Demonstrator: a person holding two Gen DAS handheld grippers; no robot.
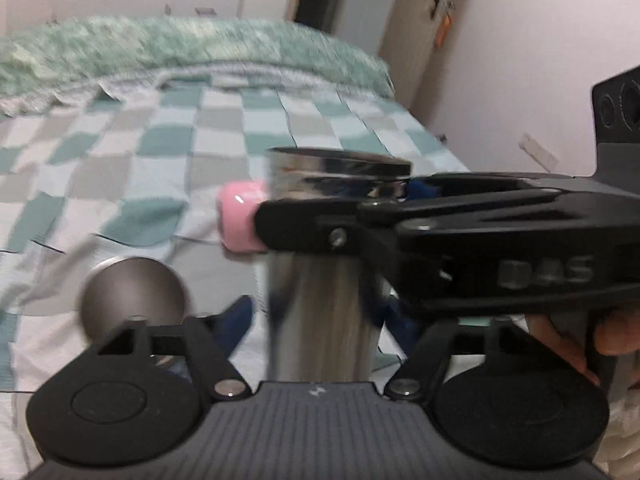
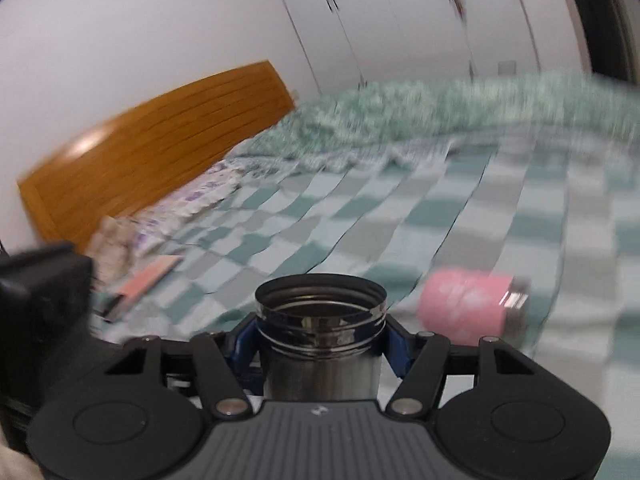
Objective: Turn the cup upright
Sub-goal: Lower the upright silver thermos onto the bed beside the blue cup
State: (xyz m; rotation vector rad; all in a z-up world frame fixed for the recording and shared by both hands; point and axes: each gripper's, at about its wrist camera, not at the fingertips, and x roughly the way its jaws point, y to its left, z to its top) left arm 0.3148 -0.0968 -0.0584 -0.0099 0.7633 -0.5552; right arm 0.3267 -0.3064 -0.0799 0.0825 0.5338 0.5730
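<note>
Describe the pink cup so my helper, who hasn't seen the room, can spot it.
On the checkered teal bedspread, look just past the steel flask clamped in the right hand-held gripper. The pink cup lies on its side there, the only pink cylinder, with a metal end.

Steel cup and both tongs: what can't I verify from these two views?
- Steel cup: its base is hidden behind the tong body in both wrist views, so whether it rests on the bed is unknown.
- Left tongs: contact with the cup is blurred in the left view.
- Right tongs: the cup hides the pads.
- Pink cup: motion-blurred, lying on its side; its mouth is not visible.
- Round metal object: too blurred to identify.
</note>
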